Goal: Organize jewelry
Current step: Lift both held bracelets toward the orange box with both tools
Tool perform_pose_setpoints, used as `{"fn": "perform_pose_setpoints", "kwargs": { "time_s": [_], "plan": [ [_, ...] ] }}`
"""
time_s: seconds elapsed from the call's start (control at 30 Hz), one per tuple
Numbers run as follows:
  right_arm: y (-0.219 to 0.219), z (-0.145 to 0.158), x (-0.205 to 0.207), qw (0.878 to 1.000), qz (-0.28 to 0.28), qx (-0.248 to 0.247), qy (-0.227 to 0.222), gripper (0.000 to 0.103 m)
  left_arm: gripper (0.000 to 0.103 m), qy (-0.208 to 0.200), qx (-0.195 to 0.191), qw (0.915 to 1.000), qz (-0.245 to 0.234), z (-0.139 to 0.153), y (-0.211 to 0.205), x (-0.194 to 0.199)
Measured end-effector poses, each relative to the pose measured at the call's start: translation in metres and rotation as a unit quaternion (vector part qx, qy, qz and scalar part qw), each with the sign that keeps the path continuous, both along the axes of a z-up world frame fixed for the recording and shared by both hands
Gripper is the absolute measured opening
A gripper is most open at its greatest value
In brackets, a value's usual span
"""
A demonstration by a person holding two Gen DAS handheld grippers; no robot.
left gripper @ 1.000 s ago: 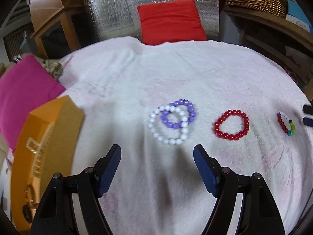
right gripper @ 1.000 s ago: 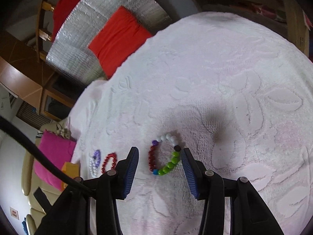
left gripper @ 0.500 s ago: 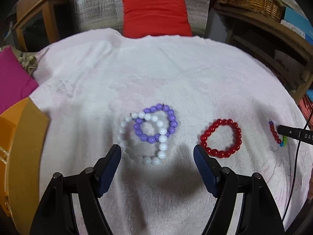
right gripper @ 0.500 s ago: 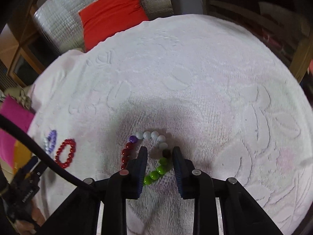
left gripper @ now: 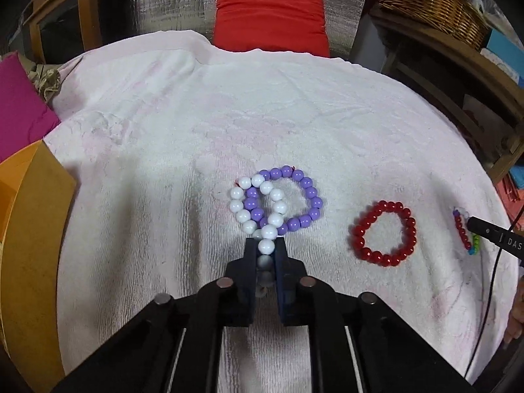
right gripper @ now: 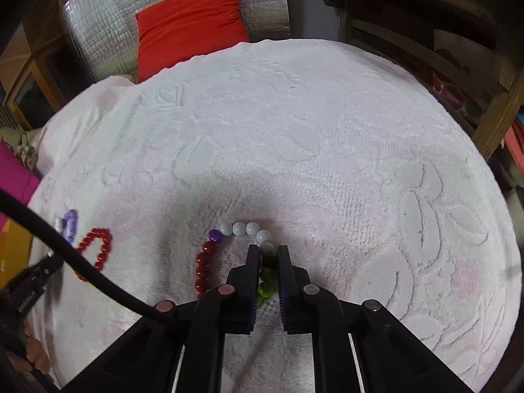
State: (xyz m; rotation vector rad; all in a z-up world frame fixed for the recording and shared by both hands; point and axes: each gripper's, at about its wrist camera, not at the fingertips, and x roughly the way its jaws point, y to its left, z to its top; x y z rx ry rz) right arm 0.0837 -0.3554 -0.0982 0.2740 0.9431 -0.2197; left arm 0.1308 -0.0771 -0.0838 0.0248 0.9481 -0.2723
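Several bead bracelets lie on a white towel (left gripper: 294, 114). My left gripper (left gripper: 265, 245) is shut on the near side of the white bead bracelet (left gripper: 275, 196), which overlaps a purple bead bracelet (left gripper: 308, 193). A red bead bracelet (left gripper: 383, 232) lies to its right. My right gripper (right gripper: 268, 255) is shut on the green side of a multicolour bracelet (right gripper: 239, 229) of white, purple, red and green beads. That bracelet also shows at the right edge of the left wrist view (left gripper: 461, 229), with the right gripper's fingertip (left gripper: 491, 232) on it.
An orange box (left gripper: 29, 229) stands at the towel's left edge beside a magenta cushion (left gripper: 19, 104). A red cushion (left gripper: 271, 16) leans on silver foil at the back. A wicker basket (left gripper: 435, 3) sits on wooden shelves at the right.
Both grippers have moved forward and down and closed. The left one went from wide open to shut on the white bracelet, the right one from half open to shut on the multicolour bracelet.
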Motion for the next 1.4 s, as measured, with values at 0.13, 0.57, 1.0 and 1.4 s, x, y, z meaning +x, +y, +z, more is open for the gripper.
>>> {"fn": "perform_pose_setpoints", "kwargs": {
  "time_s": [0.13, 0.57, 1.0, 1.4],
  "plan": [
    [0.002, 0.008, -0.004, 1.000, 0.002, 0.011, -0.016, 0.010, 0.009, 0.004, -0.018, 0.9998, 0.000, 0.005, 0.009, -0.008],
    [0.021, 0.044, -0.028, 0.993, 0.026, 0.063, -0.097, 0.010, 0.009, -0.029, -0.060, 0.9976, -0.018, 0.039, 0.029, -0.050],
    [0.034, 0.070, -0.045, 0.982, 0.051, 0.097, -0.155, 0.010, 0.009, -0.076, -0.090, 0.9930, -0.014, 0.073, 0.055, -0.090],
    [0.127, 0.086, -0.048, 0.969, 0.151, 0.090, -0.174, 0.010, 0.009, -0.135, -0.128, 0.9793, 0.079, 0.106, 0.143, -0.152]
  ]
}}
